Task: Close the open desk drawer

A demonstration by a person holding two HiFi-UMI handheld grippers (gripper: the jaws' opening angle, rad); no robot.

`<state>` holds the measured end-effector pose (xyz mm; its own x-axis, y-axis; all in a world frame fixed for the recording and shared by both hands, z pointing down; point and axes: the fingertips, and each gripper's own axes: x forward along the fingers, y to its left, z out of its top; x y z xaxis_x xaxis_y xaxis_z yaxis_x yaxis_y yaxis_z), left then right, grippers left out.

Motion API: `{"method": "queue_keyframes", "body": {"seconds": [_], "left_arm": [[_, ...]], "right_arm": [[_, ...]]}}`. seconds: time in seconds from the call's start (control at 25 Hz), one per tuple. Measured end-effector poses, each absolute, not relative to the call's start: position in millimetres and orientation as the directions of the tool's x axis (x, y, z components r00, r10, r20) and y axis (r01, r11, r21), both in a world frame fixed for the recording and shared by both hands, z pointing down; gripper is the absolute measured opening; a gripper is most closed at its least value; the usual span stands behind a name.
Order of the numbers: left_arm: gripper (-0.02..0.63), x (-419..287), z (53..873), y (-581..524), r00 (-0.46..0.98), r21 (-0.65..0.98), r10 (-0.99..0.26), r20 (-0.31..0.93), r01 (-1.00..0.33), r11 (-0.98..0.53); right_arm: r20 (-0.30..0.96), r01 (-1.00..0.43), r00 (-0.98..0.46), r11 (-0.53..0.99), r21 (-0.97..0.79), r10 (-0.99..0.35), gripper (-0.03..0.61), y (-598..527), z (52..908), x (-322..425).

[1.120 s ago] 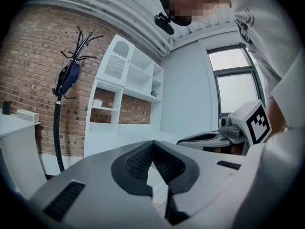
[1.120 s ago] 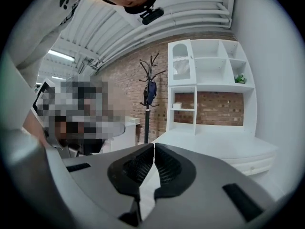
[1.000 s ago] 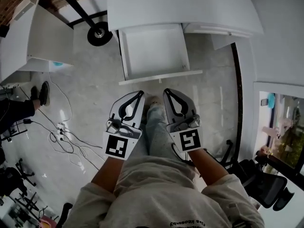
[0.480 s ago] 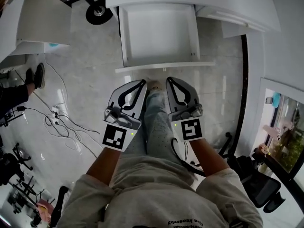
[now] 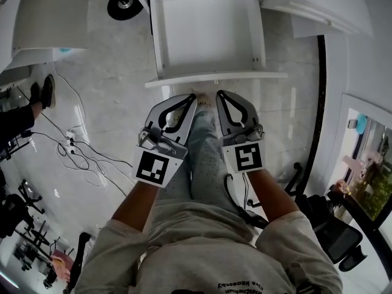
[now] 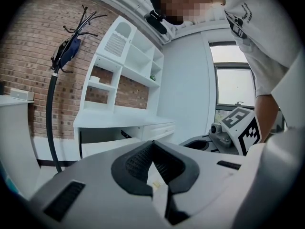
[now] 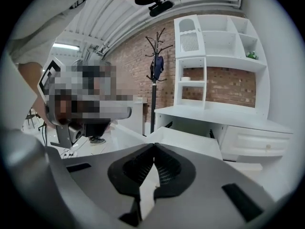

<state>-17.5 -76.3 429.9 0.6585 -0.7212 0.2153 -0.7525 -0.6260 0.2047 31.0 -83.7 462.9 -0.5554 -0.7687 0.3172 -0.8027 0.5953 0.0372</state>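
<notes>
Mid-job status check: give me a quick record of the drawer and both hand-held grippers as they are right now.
drawer: open, pulled out from the desk, nothing visible inside
left hand-held gripper: jaws together, holding nothing, tip just short of the drawer front
right hand-held gripper: jaws together, holding nothing, beside the left one, aimed at the drawer front
contact: none apparent in the head view
task: not yet done

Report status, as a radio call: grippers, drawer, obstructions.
Left gripper and right gripper shut, empty, side by side. Drawer open, empty, front just ahead of both tips. Nothing seen between.
</notes>
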Motion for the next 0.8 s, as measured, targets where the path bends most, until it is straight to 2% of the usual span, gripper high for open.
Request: {"method": "queue_keyframes", "body": {"seconds": [0.64, 0.8], "left_arm": [[0.018, -11, 476, -82, 0.65, 0.205, -0.717, 0.253, -0.76, -0.617], [0.018, -8, 482, -84, 0.65, 0.208, -0.715, 0.256, -0.76, -0.616]], "right_arm": [[0.491, -0.771, -0.516, 0.63, 0.09, -0.702, 0.032, -84, 540, 44], [0.545, -0.802, -0.492, 0.597, 0.021, -0.679, 0.032, -83, 557, 45]]}}
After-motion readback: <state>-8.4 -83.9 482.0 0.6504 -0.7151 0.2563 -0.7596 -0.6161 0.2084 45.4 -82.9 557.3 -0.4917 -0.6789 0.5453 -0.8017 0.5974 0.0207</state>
